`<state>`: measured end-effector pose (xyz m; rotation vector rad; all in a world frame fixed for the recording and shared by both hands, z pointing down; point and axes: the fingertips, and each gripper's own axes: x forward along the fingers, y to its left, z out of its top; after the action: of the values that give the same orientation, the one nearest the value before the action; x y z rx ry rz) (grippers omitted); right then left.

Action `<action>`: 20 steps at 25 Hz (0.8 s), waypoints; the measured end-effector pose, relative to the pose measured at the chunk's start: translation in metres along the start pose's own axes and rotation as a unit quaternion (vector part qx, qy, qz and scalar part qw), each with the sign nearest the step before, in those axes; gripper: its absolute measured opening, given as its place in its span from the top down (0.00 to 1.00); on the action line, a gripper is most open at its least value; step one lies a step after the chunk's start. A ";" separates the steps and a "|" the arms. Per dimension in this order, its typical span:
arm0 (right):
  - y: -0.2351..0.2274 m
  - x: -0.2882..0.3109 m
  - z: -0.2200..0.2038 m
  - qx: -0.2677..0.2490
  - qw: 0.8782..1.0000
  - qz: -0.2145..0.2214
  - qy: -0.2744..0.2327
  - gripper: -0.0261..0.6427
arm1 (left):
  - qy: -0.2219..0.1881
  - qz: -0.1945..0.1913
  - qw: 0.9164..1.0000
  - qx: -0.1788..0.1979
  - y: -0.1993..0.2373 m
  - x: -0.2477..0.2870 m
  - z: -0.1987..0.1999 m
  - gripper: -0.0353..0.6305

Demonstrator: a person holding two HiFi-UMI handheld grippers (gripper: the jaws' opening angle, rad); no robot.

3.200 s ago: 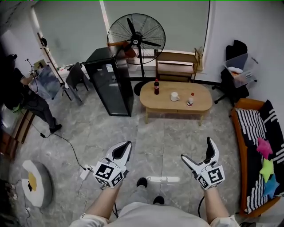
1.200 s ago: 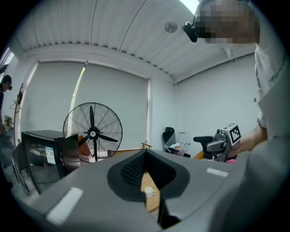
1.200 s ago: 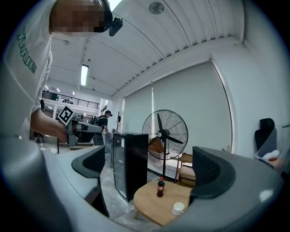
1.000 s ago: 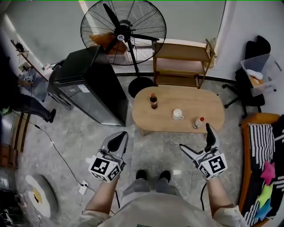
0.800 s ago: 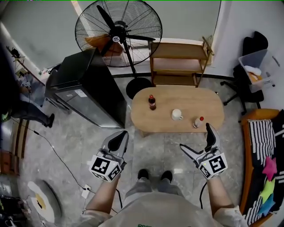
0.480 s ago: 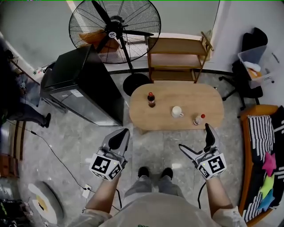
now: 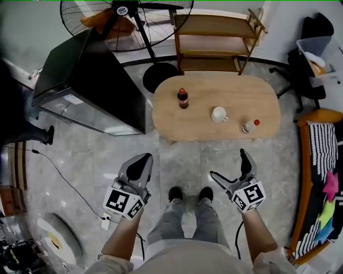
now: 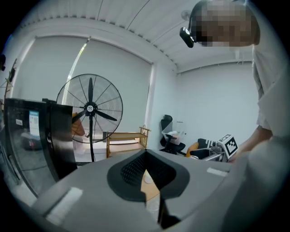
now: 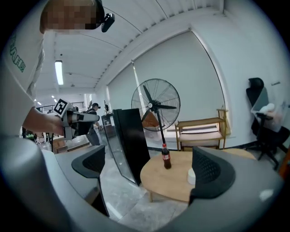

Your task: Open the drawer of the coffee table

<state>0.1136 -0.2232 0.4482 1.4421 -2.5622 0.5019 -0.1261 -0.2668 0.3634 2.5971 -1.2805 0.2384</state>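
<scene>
The oval wooden coffee table (image 7: 257,101) stands just ahead of me on the grey tile floor; its drawer does not show from above. On its top sit a cola bottle (image 7: 183,98), a white mug (image 7: 218,114) and a small red-capped bottle (image 7: 248,126). My left gripper (image 7: 141,165) hangs over the floor left of the table's near edge, its jaws pressed together with nothing between them. My right gripper (image 7: 230,168) hovers just short of the table's near edge, jaws wide apart and empty. The right gripper view shows the table (image 9: 165,179) and bottle (image 9: 166,159) between the jaws.
A black cabinet (image 7: 91,80) stands left of the table, a large floor fan (image 7: 126,16) and a wooden shelf (image 7: 217,37) behind it. An orange sofa with a striped cushion (image 7: 319,160) lines the right side. A cable and power strip (image 7: 104,218) lie on the floor.
I have walked up to the coffee table, which now lies closer and lower in view. Both grippers kept their pose, left shut and right open.
</scene>
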 end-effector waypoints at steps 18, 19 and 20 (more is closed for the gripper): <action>-0.079 0.164 -0.367 0.093 0.992 -0.007 0.083 0.08 | 0.000 0.014 1.000 -0.026 0.072 0.107 -0.275 0.95; -0.083 0.172 -0.380 0.099 0.992 -0.004 0.081 0.08 | -0.002 0.015 1.000 -0.024 0.076 0.112 -0.285 0.95; -0.088 0.181 -0.391 0.107 0.991 0.000 0.078 0.08 | -0.004 0.016 1.000 -0.022 0.079 0.117 -0.295 0.95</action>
<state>0.0842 -0.2675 0.8851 1.4045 -2.4467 0.8757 -0.1310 -0.3190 0.6860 2.5446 -1.3157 0.2019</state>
